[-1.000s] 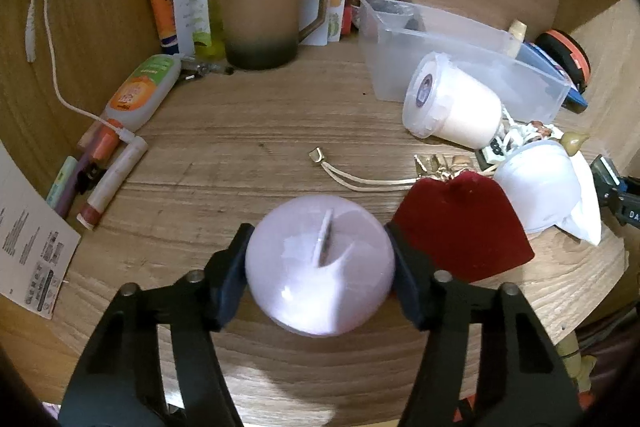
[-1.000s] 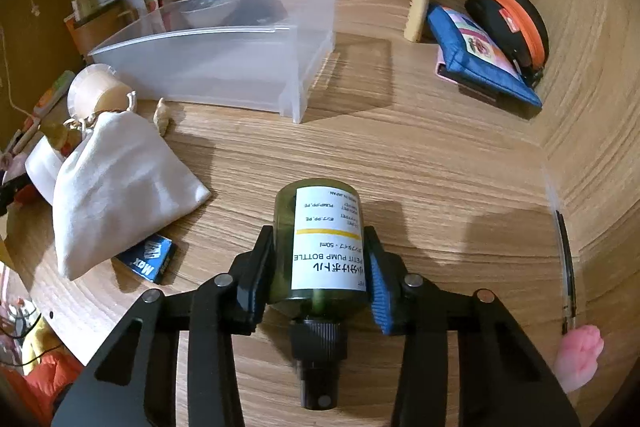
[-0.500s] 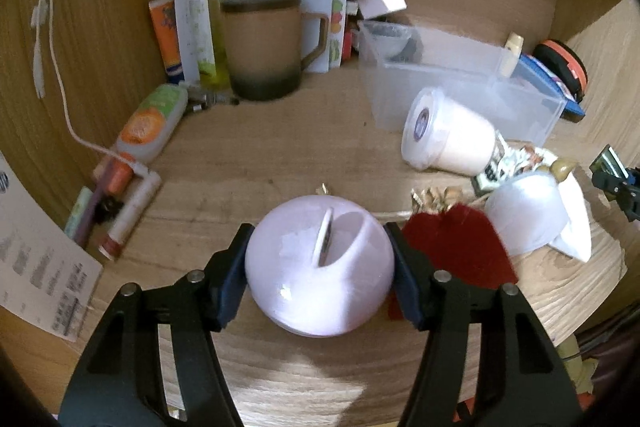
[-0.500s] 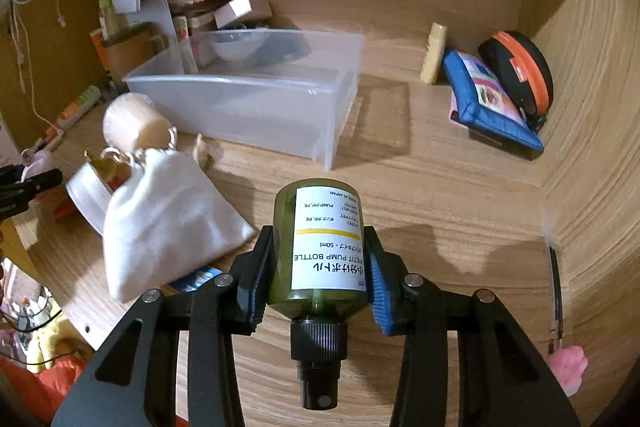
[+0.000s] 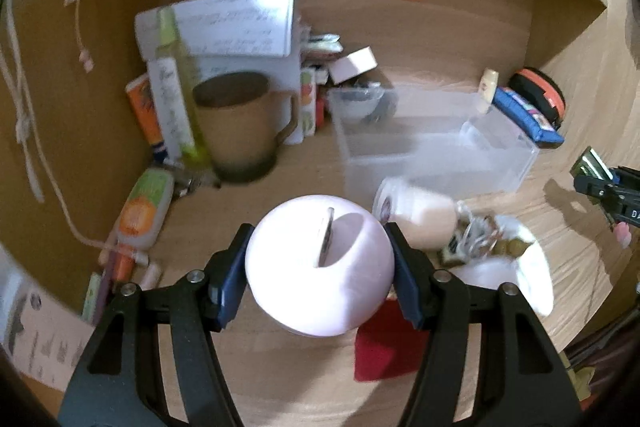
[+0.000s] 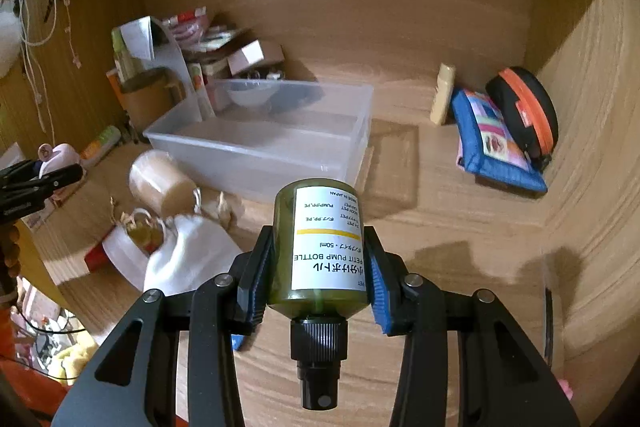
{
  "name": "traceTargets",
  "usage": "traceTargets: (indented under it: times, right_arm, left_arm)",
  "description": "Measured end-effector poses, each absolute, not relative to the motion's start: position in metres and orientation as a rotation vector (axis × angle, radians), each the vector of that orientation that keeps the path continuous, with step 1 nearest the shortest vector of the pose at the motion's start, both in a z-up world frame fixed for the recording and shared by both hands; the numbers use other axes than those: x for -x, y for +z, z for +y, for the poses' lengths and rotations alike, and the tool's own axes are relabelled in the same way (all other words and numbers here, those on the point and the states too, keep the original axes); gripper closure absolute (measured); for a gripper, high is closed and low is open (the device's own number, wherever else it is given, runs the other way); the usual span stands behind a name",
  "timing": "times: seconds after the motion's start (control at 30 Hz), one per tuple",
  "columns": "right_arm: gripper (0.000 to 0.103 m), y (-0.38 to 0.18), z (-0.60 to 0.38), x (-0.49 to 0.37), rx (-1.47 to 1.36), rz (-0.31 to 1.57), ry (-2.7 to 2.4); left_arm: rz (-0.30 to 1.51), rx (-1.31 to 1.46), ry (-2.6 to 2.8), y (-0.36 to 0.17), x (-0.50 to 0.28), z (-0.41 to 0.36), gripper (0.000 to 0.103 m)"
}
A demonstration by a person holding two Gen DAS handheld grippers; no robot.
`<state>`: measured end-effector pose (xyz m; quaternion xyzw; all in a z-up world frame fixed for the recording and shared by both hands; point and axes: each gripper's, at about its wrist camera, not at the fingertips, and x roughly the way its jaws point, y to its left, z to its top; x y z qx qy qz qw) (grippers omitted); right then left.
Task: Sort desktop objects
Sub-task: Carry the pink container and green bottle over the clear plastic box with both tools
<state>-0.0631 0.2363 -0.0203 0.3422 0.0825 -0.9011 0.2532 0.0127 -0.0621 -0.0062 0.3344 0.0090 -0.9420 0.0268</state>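
Observation:
My left gripper (image 5: 318, 259) is shut on a round pale pink ball-shaped holder (image 5: 318, 267) with a slot on top, held above the wooden desk (image 5: 280, 379). It also shows far left in the right wrist view (image 6: 60, 155). My right gripper (image 6: 318, 255) is shut on a small green pump bottle (image 6: 320, 247) with a white label, cap toward the camera, held above the desk. A clear plastic bin (image 6: 264, 135) stands ahead of both; it also shows in the left wrist view (image 5: 436, 151).
A brown mug (image 5: 240, 127), tubes (image 5: 140, 211) and papers (image 5: 224, 23) crowd the back left. A beige roll (image 6: 160, 183), white pouch (image 6: 188, 259) and red cloth (image 5: 388, 343) lie before the bin. A blue pouch (image 6: 492, 143) and black-orange case (image 6: 524, 111) sit back right.
Both grippers have risen and tilted up while keeping their objects; the desk looks lower and farther, and the back wall with coloured notes has come into view.

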Motion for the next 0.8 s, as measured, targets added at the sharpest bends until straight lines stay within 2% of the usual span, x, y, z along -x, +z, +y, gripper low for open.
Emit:
traceTargets:
  times: [0.33, 0.8]
  right_arm:
    - [0.065, 0.003, 0.225, 0.088, -0.864, 0.237, -2.452]
    - [0.065, 0.004, 0.179, 0.134, -0.856, 0.288, -2.385]
  left_arm:
    - [-0.024, -1.01, -2.979, 0.016, 0.03, -0.052, 0.04]
    - [-0.064, -1.042, -3.068, 0.027, 0.092, -0.039, 0.04]
